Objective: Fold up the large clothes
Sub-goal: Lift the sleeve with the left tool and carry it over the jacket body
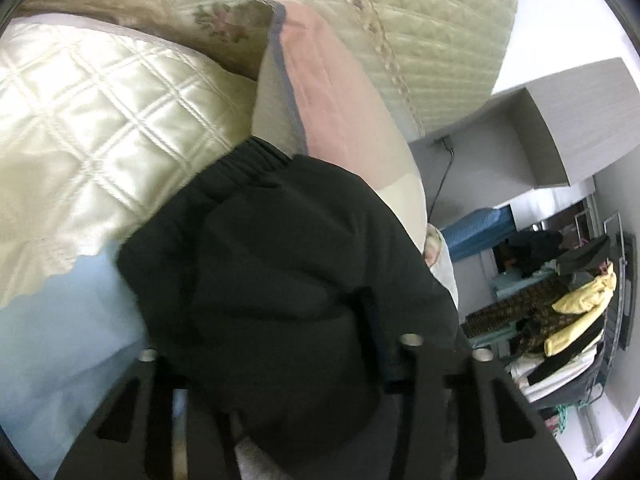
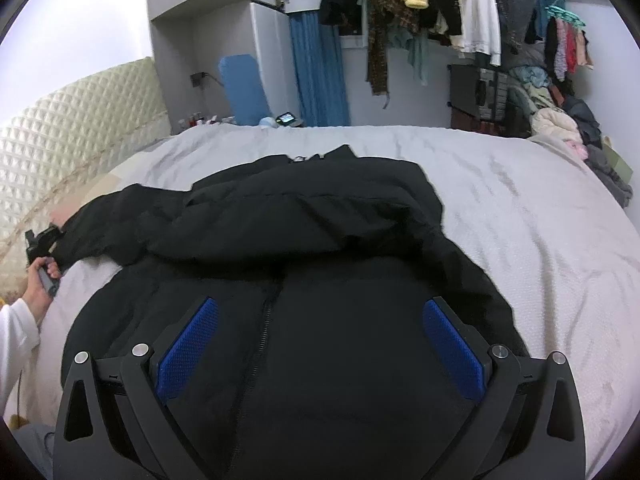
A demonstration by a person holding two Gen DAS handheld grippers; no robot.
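A large black puffer jacket (image 2: 304, 216) lies spread on the grey bed sheet (image 2: 520, 208), zipper side up, one sleeve stretched out to the left. My right gripper (image 2: 320, 304) hovers over the jacket's lower body with its blue pads (image 2: 188, 344) wide apart, open, and nothing between them. In the left wrist view the sleeve (image 1: 280, 220) with its elastic cuff (image 1: 248, 156) bulges up between the fingers of my left gripper (image 1: 280, 320), which is shut on it; the fabric hides the pads. From the right wrist view, the left gripper (image 2: 42, 240) sits at the sleeve's end, held by a hand (image 2: 38, 280).
A quilted cream pillow (image 1: 100, 120) and a pink-and-beige pillow (image 1: 332, 80) lie just beyond the cuff. The padded headboard (image 2: 80, 120) runs along the left. Hanging clothes (image 2: 440, 0) and a heap of garments (image 2: 560, 120) stand past the bed's far right side.
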